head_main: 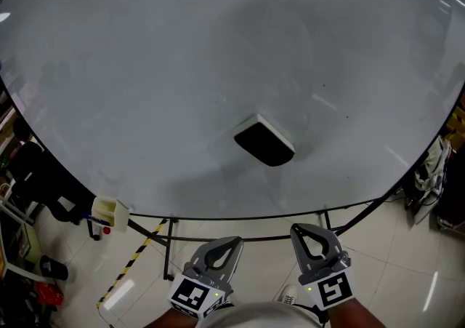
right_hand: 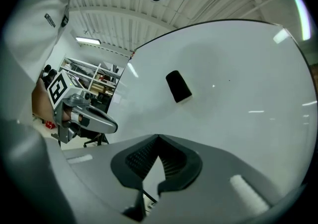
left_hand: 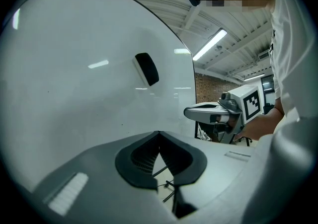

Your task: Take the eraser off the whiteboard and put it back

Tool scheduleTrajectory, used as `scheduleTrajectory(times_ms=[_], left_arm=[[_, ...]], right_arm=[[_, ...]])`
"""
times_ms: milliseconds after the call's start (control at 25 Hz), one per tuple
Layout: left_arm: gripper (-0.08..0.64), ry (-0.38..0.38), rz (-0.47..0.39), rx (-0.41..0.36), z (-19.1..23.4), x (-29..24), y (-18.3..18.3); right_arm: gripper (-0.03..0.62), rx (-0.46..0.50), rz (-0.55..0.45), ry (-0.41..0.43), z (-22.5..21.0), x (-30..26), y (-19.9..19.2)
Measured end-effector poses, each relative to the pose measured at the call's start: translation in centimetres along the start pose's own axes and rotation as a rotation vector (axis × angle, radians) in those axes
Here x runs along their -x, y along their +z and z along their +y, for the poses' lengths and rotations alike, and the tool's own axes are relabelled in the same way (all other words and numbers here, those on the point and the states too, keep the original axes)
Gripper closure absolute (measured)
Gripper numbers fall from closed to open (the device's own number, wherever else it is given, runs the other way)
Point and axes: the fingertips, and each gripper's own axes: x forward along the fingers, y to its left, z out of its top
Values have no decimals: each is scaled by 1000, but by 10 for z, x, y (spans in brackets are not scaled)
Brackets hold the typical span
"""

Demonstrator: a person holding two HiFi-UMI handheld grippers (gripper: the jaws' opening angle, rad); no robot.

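A black eraser with a white back (head_main: 264,140) sticks to the whiteboard (head_main: 145,86) a little right of its middle, near the lower edge. It also shows in the left gripper view as the eraser (left_hand: 146,68) and in the right gripper view as the eraser (right_hand: 178,86). My left gripper (head_main: 224,245) and right gripper (head_main: 307,236) are side by side below the board's lower edge, well short of the eraser. Both are shut with nothing between the jaws: left gripper (left_hand: 159,134), right gripper (right_hand: 158,138). Each appears in the other's view.
The whiteboard stands on a black metal frame (head_main: 171,236) over a light tiled floor. A small yellowish holder (head_main: 109,211) hangs at the board's lower left corner. Yellow-black tape (head_main: 131,261) runs across the floor. Clutter lies at the left (head_main: 43,268) and right (head_main: 436,166) edges.
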Motion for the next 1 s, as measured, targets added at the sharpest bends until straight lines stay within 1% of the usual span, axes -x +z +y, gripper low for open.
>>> scheduleTrajectory(times_ms=[160, 560, 760, 1000], left_arm=[[543, -4, 11, -3, 1, -1, -2], [543, -55, -2, -11, 6, 0, 1], [543, -117, -9, -16, 7, 6, 6], [543, -195, -11, -20, 7, 18, 6]], right_arm=[[591, -15, -7, 1, 0, 5, -6], [591, -32, 10, -25, 14, 2, -5], [591, -39, 41, -83, 17, 4, -1], [591, -65, 83, -129, 40, 8, -1]])
